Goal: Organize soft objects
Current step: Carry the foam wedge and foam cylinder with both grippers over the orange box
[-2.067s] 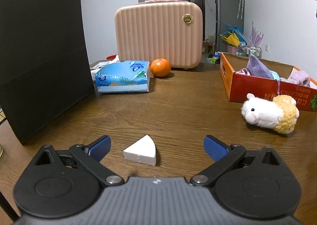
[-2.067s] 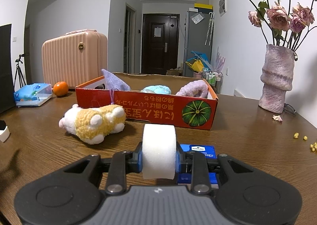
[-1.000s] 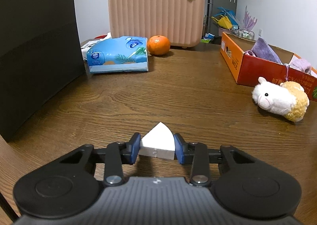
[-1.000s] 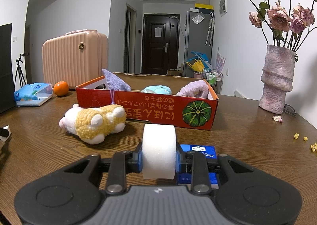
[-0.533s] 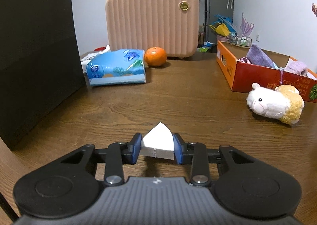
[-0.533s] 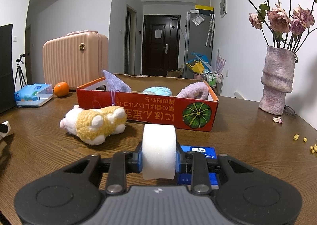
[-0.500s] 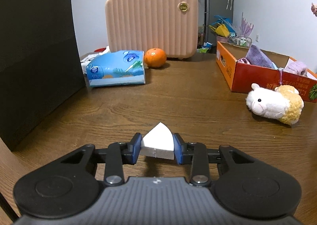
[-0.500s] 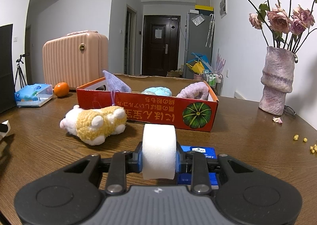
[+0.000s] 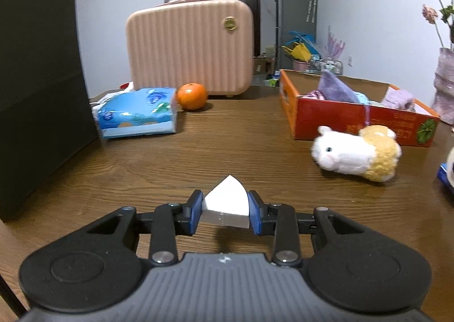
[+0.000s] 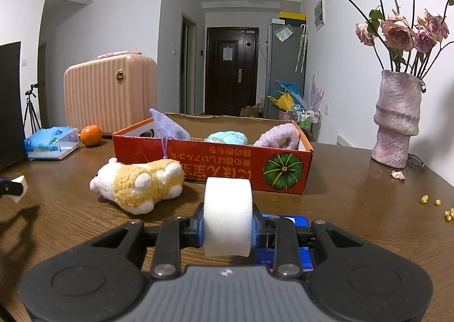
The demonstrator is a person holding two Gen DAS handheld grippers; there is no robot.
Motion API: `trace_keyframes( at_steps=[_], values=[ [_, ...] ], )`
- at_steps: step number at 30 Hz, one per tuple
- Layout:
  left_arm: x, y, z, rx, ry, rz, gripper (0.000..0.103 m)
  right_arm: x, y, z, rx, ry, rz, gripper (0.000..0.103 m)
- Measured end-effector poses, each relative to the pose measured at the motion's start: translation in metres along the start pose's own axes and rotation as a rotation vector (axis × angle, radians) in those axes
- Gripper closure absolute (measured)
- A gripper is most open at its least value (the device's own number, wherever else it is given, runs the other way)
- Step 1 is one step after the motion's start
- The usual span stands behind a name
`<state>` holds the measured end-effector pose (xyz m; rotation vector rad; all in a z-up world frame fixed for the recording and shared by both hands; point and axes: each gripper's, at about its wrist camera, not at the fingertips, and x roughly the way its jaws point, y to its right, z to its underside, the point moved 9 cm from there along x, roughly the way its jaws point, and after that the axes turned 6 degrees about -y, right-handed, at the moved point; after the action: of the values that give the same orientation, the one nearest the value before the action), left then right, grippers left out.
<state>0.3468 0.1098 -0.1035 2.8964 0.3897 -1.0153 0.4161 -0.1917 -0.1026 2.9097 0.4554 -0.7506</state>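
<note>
the wooden table (image 9: 227,137) is stretching out ahead of both pairs of fingers. the pink suitcase (image 9: 190,48) is standing far ahead of the left fingers, with the orange (image 9: 191,96) and the blue tissue pack (image 9: 137,116) sitting before it, ahead and to the left. the red cardboard box (image 10: 212,159) is sitting straight ahead of the right fingers, holding purple and blue soft items. the plush sheep (image 10: 139,183) is lying just before the box, ahead and left of the right fingers. the right gripper (image 10: 227,230) is pinching a white foam cylinder (image 10: 227,215) between its blue pads. the left gripper (image 9: 225,213) is pinching a white foam wedge (image 9: 225,204), its tip pointing forward.
</note>
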Motion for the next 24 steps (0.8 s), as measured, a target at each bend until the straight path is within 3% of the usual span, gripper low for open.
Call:
trace_keyframes(
  at_steps=[24],
  values=[
    [-0.017, 0.114, 0.001, 0.122, 0.026, 0.147, 0.068, -0.01, -0.01, -0.004, -0.002, 0.042, -0.04, 0.074]
  ],
)
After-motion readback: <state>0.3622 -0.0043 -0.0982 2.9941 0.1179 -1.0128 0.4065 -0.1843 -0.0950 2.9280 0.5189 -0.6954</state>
